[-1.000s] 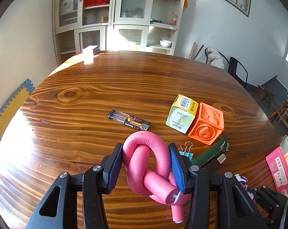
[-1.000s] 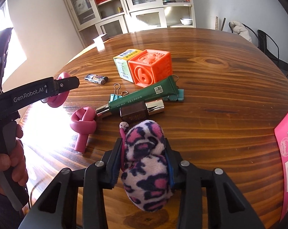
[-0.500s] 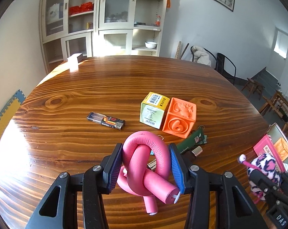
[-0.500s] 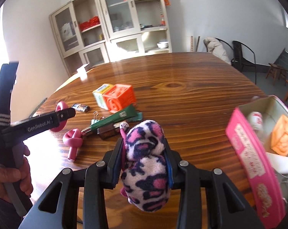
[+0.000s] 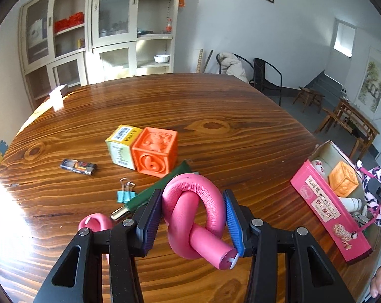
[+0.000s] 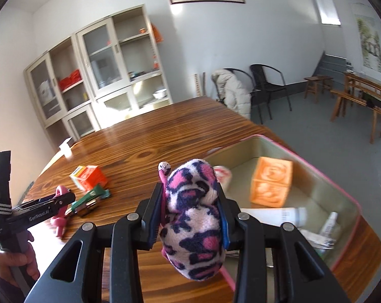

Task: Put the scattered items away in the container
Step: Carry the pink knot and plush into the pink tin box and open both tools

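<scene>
Your left tongs [image 5: 193, 223] are clamped on the knotted pink foam tube [image 5: 194, 212]; your right tongs [image 6: 189, 217] are clamped on the leopard-print plush [image 6: 193, 217], beside the pink tin [image 6: 347, 199].

Beyond the table [image 5: 215, 106], a cream cabinet [image 5: 102, 32] stands against white walls; black chairs [image 6: 268, 88], wooden stools [image 6: 316, 85], grey floor [image 6: 316, 126] lie right.

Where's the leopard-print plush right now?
The leopard-print plush is clamped in the right gripper, held above the near edge of the pink tin, with the orange block inside beyond it.
</scene>
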